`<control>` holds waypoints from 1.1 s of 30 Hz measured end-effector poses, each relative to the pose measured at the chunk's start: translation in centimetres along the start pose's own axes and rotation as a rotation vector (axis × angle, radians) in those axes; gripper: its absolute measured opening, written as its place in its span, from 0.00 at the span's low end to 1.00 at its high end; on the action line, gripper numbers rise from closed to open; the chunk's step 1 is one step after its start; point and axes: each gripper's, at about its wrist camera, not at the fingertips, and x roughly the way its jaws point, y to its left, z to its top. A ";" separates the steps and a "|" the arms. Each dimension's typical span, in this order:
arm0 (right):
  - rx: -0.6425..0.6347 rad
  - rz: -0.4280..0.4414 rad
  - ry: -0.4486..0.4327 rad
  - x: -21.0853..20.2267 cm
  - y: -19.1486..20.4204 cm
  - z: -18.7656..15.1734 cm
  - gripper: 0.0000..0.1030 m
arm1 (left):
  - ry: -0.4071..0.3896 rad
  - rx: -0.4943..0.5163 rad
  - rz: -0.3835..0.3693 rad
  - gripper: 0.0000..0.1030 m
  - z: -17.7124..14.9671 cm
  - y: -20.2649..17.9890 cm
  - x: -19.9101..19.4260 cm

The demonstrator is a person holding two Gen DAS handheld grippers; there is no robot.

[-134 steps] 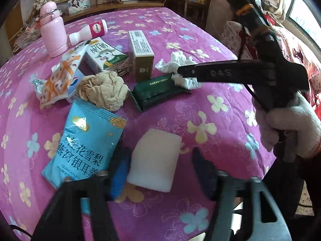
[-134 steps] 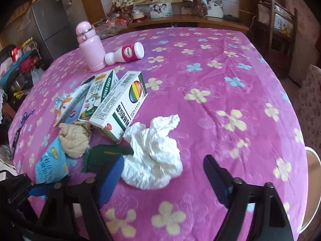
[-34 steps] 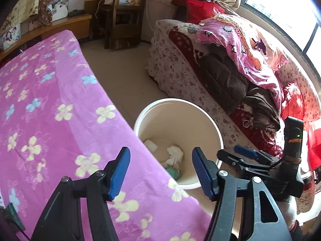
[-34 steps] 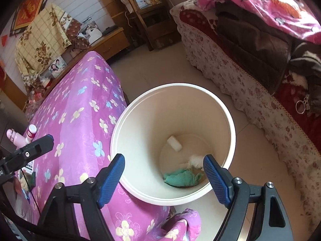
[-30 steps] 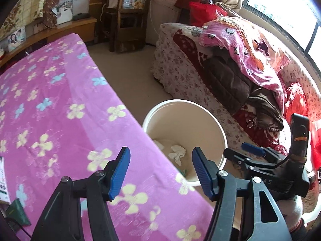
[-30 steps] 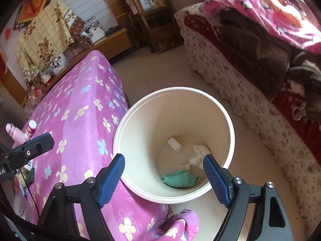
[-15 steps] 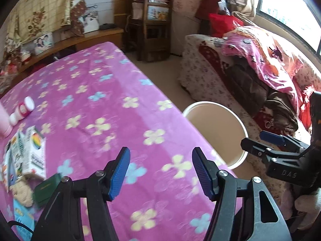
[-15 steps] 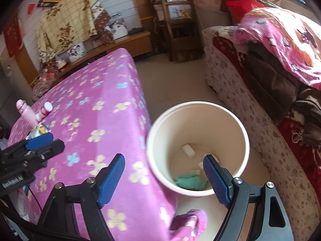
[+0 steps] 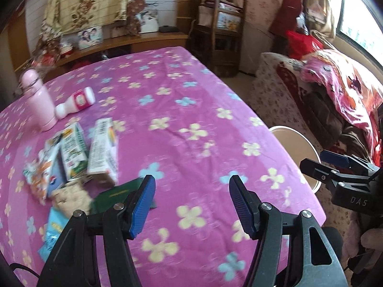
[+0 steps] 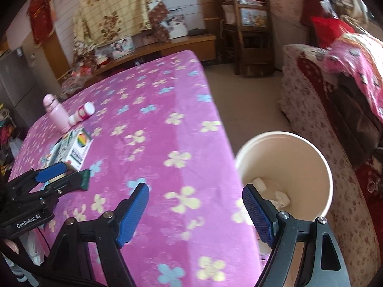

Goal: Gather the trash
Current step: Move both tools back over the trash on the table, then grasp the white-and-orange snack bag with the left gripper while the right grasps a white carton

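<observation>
Daylight enters a window [image 9: 356, 21] at right | floral-covered sofa [image 10: 318, 110] draped with a pink blanket [image 9: 344, 88] | dark wooden shelf unit [image 10: 249, 31] against the far wall | low wooden ledge [image 9: 134, 40] holding a framed photo [image 9: 90, 37] | beige tiled floor [image 10: 244, 100] | grey refrigerator [image 10: 16, 81] at left.

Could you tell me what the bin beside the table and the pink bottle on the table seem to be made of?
The bin looks like smooth cream plastic: thin, even wall and rolled rim, matte inside. The pink bottle appears to be glossy plastic or coated metal; blur leaves that open. It has a soft sheen along its side.
</observation>
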 end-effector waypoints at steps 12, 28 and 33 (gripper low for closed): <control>-0.073 0.137 0.043 2.7 8.0 1.1 0.81 | 0.017 -0.112 0.061 0.63 -1.7 10.5 -2.8; -0.101 0.281 0.150 10.5 19.9 5.4 0.81 | 0.064 -0.188 0.083 0.73 0.0 21.9 0.7; -0.104 0.270 0.182 13.8 22.8 7.1 0.81 | 0.109 -0.190 0.076 0.73 0.8 23.7 3.0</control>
